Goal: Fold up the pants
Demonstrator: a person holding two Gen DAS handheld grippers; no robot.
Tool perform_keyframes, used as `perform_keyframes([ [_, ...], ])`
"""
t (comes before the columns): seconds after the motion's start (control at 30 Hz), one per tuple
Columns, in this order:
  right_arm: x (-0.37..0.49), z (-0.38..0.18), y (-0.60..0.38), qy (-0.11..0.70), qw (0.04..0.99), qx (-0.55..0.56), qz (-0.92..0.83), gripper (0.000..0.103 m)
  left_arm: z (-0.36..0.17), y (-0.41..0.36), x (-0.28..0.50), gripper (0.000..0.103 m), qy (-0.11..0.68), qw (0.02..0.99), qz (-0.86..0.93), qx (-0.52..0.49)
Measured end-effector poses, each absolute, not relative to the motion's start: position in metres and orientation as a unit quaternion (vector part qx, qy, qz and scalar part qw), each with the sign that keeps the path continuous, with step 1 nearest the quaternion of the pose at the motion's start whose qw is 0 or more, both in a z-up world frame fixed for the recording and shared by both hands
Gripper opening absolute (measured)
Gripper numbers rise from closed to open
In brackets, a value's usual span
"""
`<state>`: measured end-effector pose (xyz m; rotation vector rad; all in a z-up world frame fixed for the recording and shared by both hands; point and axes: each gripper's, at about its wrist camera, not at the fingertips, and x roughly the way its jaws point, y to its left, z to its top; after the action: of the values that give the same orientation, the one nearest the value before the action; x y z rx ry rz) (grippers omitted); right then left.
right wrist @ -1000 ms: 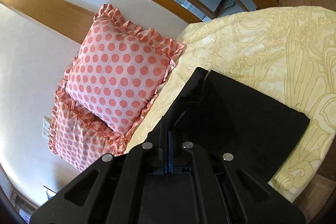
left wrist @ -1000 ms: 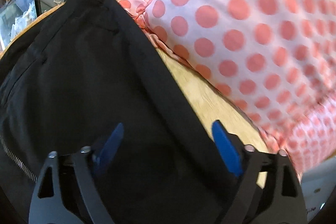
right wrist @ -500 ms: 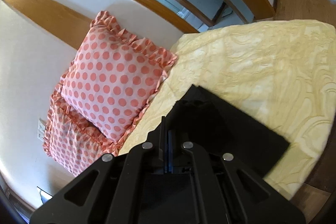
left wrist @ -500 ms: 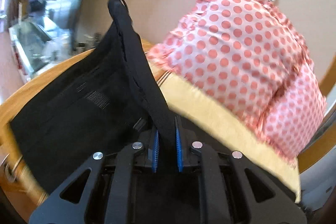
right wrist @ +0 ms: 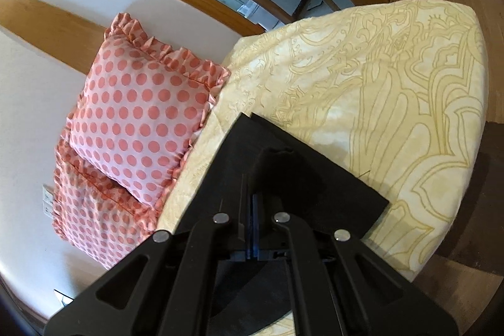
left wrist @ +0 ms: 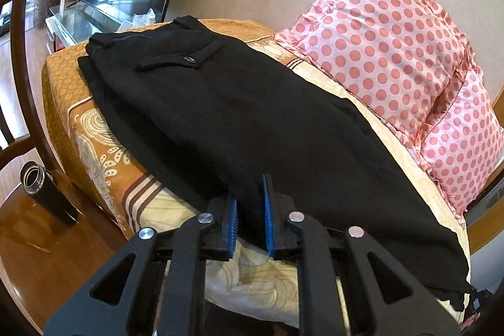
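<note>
I'm mid-fold: my left gripper (left wrist: 250, 210) and right gripper (right wrist: 253, 210) both pinch the pants (left wrist: 252, 115); next, release.

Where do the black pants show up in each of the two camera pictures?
Left wrist view: the pants lie across the middle of the picture on the bed, waistband at upper left, near edge between the left gripper pads.
Right wrist view: only a dark fold of the pants shows, low in the centre, pinched in the right gripper.
Shared landmark: the polka-dot pillow.
</note>
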<state>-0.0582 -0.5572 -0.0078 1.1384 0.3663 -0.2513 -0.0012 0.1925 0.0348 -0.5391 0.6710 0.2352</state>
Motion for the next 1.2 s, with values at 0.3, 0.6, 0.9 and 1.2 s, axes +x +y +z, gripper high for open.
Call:
perform_keyframes([
  [0.3, -0.09, -0.034, -0.557, 0.203, 0.79, 0.553, -0.169, 0.0, 0.037, 0.192, 0.01, 0.014, 0.34, 0.904, 0.086, -0.246],
  [0.6, -0.103, -0.032, -0.545, 0.209, 0.799, 0.53, -0.193, 0.001, 0.034, 0.195, 0.01, 0.014, 0.35, 0.906, 0.067, -0.227],
  [0.9, -0.125, -0.003, -0.532, 0.195, 0.824, 0.456, -0.273, 0.071, 0.037, 0.208, -0.027, 0.03, 0.314, 0.917, 0.051, -0.242],
  [1.2, -0.115, -0.006, -0.53, 0.2, 0.832, 0.444, -0.266, 0.067, 0.075, 0.227, -0.037, 0.082, 0.231, 0.939, 0.118, -0.224],
])
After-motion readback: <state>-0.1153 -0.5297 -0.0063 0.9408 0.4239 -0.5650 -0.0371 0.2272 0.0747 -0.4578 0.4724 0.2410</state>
